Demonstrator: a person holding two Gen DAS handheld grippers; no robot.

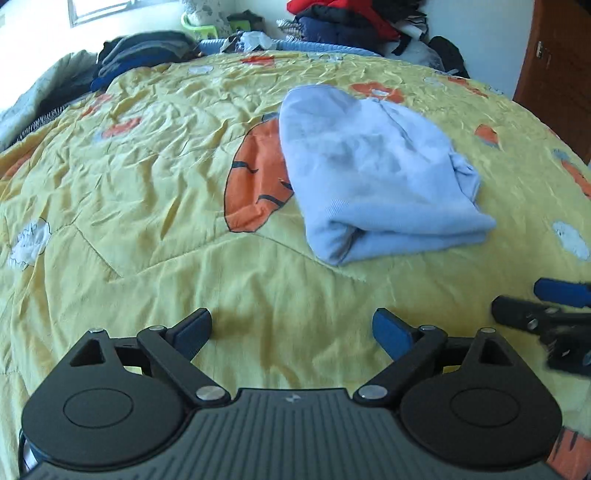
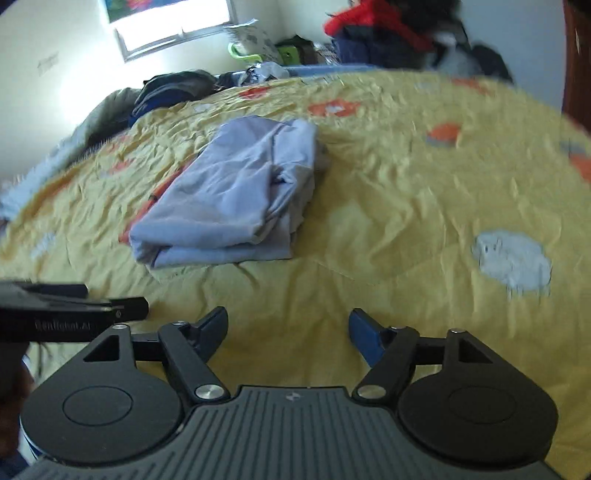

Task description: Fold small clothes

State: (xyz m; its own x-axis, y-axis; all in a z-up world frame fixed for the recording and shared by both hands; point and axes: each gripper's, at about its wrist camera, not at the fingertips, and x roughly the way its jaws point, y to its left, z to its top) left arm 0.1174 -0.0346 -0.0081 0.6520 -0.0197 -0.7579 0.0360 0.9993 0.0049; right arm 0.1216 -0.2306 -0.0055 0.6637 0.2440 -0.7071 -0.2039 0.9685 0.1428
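Note:
A light blue garment [image 1: 373, 173] lies folded in a thick bundle on the yellow quilt [image 1: 147, 177], a bit beyond both grippers. In the left wrist view my left gripper [image 1: 291, 328] is open over bare quilt, short of the garment's near fold. My right gripper [image 2: 288, 328] is open too, with only quilt between its fingers; the folded garment [image 2: 236, 192] lies ahead and to its left. Each gripper shows at the edge of the other's view: the right gripper [image 1: 532, 304] at the far right, the left gripper [image 2: 114, 297] at the far left.
The quilt [image 2: 406, 177] has orange carrot and white sheep prints. Dark clothes [image 1: 144, 51] are piled at the bed's far left. A heap of red and dark clothing [image 1: 351, 18] stands beyond the far edge. A brown wooden door [image 1: 554, 55] is at the right.

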